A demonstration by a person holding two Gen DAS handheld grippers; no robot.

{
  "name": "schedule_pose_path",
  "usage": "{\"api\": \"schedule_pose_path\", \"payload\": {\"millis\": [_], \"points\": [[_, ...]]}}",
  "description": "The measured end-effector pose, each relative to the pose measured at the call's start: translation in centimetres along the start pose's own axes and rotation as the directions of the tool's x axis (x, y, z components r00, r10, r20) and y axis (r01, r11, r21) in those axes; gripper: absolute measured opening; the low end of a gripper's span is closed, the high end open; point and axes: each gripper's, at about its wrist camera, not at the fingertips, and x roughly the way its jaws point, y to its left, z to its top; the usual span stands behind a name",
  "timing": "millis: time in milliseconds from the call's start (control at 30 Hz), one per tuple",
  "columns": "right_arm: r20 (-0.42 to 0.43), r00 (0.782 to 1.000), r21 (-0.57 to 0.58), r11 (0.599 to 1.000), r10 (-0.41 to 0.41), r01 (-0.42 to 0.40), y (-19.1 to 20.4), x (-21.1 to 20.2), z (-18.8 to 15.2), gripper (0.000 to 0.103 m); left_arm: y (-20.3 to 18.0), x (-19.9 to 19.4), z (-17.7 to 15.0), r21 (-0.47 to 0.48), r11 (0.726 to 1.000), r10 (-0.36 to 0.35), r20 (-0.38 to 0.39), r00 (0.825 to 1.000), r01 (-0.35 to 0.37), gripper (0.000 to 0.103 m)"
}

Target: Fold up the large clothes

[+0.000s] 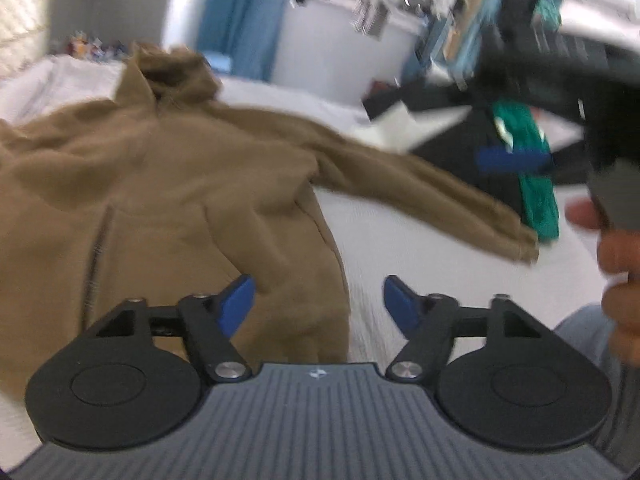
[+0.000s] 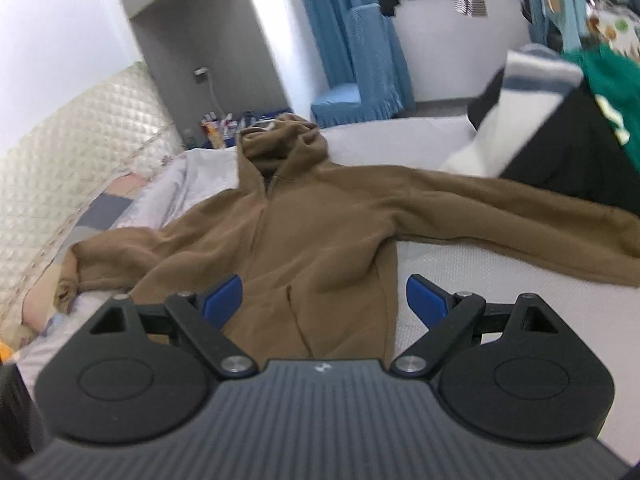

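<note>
Brown hooded zip sweatshirt: thick fleece-like cloth, matt, soft, creased. White bed cover: cloth with fine woven texture, matt. Cream quilted headboard: padded, diamond-stitched, slight sheen. Left hand-held gripper: matt black plastic arms, ribbed grey plastic body, smooth blue fingertips, shiny metal pivot screws. Right hand-held gripper: same finish. Blue knitted cloth over a chair: coarse, fringed edge. Green garment: smooth cloth.
</note>
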Motion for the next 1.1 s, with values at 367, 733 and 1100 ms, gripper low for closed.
{"api": "schedule_pose_path", "payload": {"millis": [367,733,1100], "points": [[-0.020,1.000,0.001,1.000,0.012,-0.012,-5.5,7.7,-0.7,0.090,-2.8,12.7,-5.2,0.327,0.944,0.090,-0.111,0.990,-0.049,0.071],[-0.035,0.998,0.088,0.995,-0.045,0.048,-9.5,12.1,-0.2,0.090,-5.2,16.1,-8.6,0.532,0.802,0.283,0.062,0.957,-0.271,0.043],[-0.050,0.998,0.131,0.990,-0.037,0.044,-10.0,12.6,-0.3,0.090,-4.1,10.7,-5.8,0.338,0.922,0.164,0.105,0.981,-0.190,0.008]]}}
